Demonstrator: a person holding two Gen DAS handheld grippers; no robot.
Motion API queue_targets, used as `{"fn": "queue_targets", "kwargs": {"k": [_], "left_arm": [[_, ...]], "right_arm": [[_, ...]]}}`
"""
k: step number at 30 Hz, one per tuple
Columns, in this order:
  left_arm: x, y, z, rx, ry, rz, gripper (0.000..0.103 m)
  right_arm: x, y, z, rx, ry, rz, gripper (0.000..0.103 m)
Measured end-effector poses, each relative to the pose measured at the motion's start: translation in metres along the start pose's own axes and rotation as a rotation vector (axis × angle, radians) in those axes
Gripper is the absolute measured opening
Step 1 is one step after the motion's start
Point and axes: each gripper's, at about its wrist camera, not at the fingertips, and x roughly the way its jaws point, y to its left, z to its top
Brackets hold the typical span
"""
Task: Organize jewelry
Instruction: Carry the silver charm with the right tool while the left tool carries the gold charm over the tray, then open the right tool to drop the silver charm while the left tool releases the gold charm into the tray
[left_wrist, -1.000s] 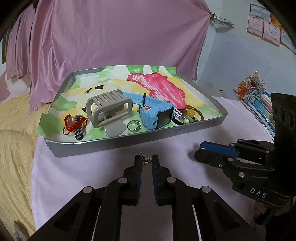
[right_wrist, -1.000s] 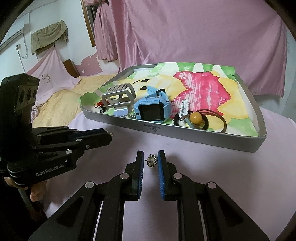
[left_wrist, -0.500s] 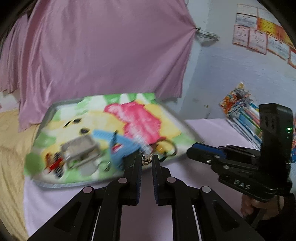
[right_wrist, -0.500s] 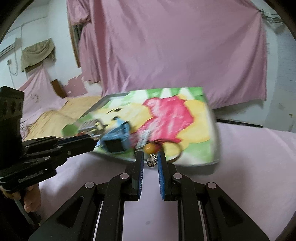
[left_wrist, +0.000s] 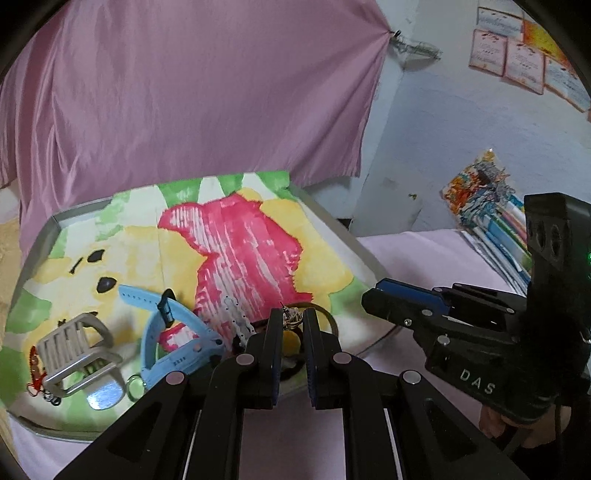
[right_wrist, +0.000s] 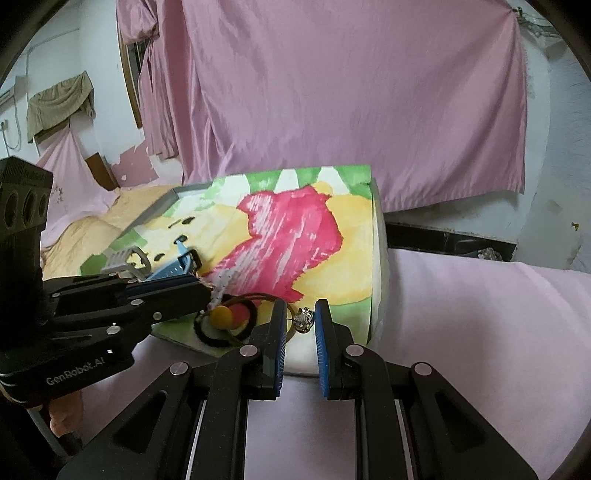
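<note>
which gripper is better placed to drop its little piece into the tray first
Left. Its gripper holds its small earring above the tray's lining; the right gripper's sparkly stud hangs at the near rim.

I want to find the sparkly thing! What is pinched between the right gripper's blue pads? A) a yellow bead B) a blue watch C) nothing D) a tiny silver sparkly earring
D: the right gripper is shut on a tiny silver sparkly earring, over the tray's painted liner.
</note>
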Motion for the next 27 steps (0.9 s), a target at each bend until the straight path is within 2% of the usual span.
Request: {"fn": "queue_targets", "kwargs": {"k": [6, 22, 27], "left_arm": [[0.016, 0.004, 0.000, -0.018, 0.059, 0.046, 0.011], [0.024, 0.011, -0.001, -0.035, 0.091, 0.081, 0.011], [0.020, 0.010, -0.001, -0.036, 0.089, 0.075, 0.011]], "right_arm": [[0.018, 0.002, -0.003, -0.015, 0.057, 0.004, 0.014], [0.032, 0.011, 0.002, -0.063, 0.120, -0.018, 0.014], [0.030, 0.009, 0.002, -0.052, 0.106, -0.024, 0.014]]}}
